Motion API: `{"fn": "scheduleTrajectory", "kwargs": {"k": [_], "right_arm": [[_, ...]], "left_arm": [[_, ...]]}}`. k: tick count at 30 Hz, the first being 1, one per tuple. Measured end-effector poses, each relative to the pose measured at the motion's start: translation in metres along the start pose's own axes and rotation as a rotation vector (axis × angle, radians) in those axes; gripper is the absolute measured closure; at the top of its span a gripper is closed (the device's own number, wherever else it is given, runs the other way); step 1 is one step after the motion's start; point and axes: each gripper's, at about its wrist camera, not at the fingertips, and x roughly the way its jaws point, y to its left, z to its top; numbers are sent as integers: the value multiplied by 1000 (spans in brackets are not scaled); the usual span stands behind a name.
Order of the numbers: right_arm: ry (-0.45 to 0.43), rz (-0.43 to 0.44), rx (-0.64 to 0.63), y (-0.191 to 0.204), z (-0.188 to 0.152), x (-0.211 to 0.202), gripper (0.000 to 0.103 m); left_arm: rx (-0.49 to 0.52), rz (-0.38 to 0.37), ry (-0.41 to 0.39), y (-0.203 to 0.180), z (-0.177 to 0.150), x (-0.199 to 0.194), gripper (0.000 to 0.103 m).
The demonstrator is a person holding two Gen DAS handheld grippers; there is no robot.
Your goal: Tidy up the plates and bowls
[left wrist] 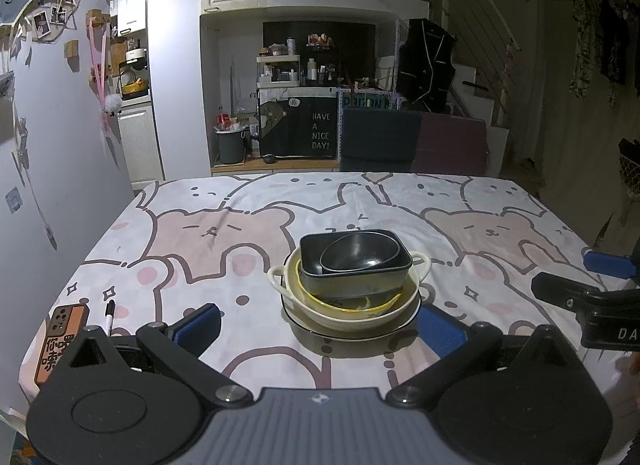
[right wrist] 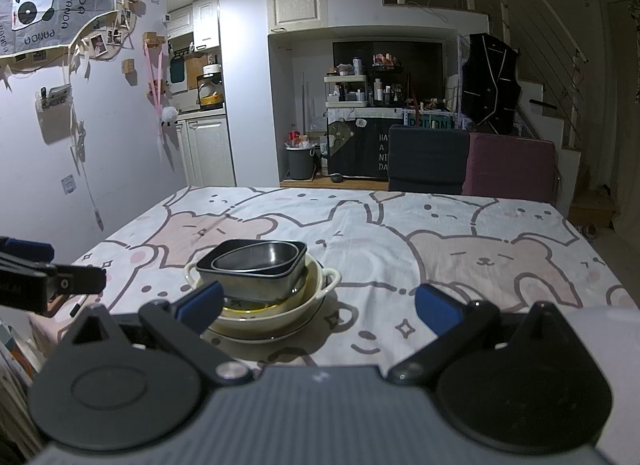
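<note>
Rounded black bowl in square dish

- The left black two-finger gripper with blue pads is held low and level, its jaws spread wide, nothing between them.
- Its blue rubber pads face inward at either side.
- The right black two-finger gripper with blue pads sits at much the same height, jaws equally wide apart and holding nothing.
- Each gripper's fingers reach into the edge of the other's view, so the two are side by side, apart.
</note>
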Motion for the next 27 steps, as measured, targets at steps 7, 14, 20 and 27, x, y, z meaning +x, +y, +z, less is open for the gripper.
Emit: {"fn": "scheduleTrajectory", "kwargs": {"k": [7,14,20,27], "right_arm": [[0,0,0,0,0,0,0],[0,0,1,0,0,0,0],[0,0,1,0,0,0,0],[1,0,1,0,0,0,0]], "left_arm": [[-1,-2,-1,0,0,0,0],[-1,-4,-2,0,0,0,0],[-4,-3,-2,0,0,0,0],[-5,3,4,1,-1,-1,0]]}}
